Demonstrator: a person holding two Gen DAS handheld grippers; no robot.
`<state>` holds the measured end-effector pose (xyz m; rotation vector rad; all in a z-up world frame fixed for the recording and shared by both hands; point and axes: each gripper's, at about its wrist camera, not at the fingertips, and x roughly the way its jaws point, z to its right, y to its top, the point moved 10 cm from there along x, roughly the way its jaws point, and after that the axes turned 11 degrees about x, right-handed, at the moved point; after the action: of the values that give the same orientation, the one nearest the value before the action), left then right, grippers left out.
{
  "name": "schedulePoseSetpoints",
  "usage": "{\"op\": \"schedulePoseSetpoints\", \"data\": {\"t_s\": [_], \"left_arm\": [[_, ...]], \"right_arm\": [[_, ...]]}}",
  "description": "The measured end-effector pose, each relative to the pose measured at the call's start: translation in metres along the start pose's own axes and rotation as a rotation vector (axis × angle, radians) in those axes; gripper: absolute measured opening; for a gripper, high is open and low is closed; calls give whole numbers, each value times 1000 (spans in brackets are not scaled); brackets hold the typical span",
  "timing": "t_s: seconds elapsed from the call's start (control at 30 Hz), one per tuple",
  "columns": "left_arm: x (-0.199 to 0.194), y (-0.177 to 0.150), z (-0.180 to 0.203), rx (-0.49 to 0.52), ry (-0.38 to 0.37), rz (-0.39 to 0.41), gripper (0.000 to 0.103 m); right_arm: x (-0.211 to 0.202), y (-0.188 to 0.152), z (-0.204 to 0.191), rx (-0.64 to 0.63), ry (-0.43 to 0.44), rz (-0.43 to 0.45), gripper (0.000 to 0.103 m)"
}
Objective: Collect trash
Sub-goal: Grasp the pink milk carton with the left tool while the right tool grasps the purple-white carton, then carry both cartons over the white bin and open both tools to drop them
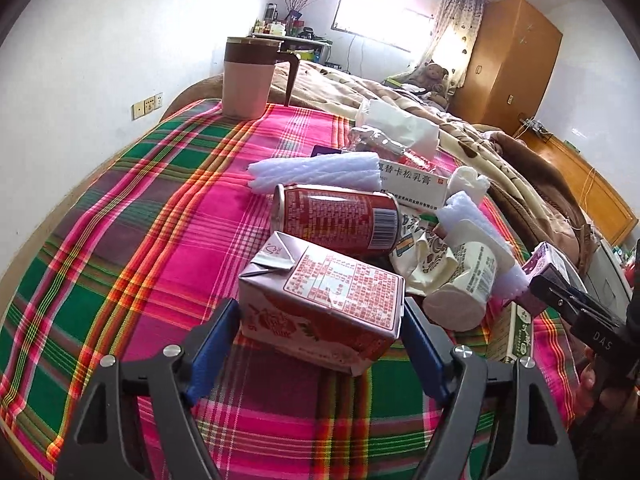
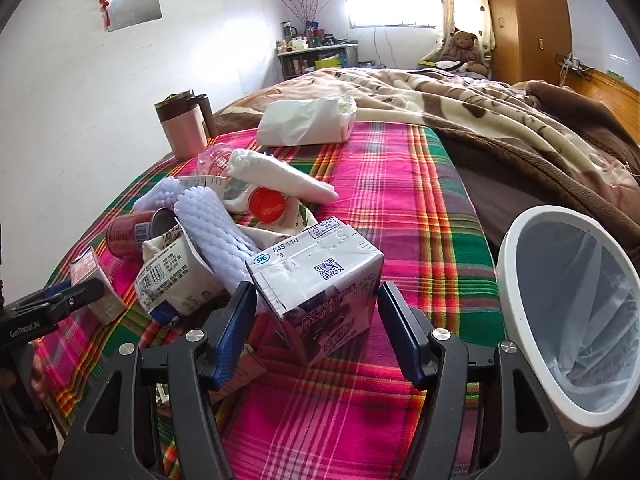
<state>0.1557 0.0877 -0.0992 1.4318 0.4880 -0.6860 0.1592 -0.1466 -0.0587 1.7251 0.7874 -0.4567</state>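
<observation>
On the plaid cloth [image 1: 120,220] lies a heap of trash. My left gripper [image 1: 322,320] has its blue pads against both sides of a pink drink carton [image 1: 324,296] that lies at the heap's near edge. My right gripper [image 2: 318,308] is closed the same way on a purple and white carton [image 2: 320,272], which sits tilted. Each wrist view shows the other gripper at its edge: the left gripper [image 2: 60,300] with the pink carton [image 2: 92,276], and the right gripper [image 1: 560,300] with the purple carton [image 1: 548,264]. A red can [image 1: 336,216] lies just behind the pink carton.
A white bin [image 2: 512,264] with a clear liner stands at the right, beside the bed. The heap also holds white foam sleeves [image 2: 208,224], a paper cup [image 1: 460,288] and a medicine box [image 1: 412,184]. A pink mug [image 1: 244,76] and a tissue pack [image 2: 308,120] stand farther back.
</observation>
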Motion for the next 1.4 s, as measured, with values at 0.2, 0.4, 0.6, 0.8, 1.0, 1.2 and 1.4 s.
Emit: {"op": "schedulePoseSetpoints", "data": {"t_s": [0.2,0.4,0.6,0.8,1.0,1.2,1.4], "left_arm": [[-9,6,8,9,-2,28,81],[-21,17,27,44,-18,58,81],[-29,33,58,95,-65,90,81],[-26,51,97,139,-126,111,81],[-16,63,146,194,-199,116,81],[-11,73,196,259,-260,119,81],[-2,76,247,314,-316,105,81]], "right_arm": [[-12,5,-4,-1,17,48,64],[-28,14,-8,10,43,89,64],[-44,24,4,36,35,131,64],[-57,35,35,86,-22,170,64],[-68,44,76,153,-90,210,64],[-72,48,113,206,-156,223,64],[-77,45,145,250,-201,214,64]]}}
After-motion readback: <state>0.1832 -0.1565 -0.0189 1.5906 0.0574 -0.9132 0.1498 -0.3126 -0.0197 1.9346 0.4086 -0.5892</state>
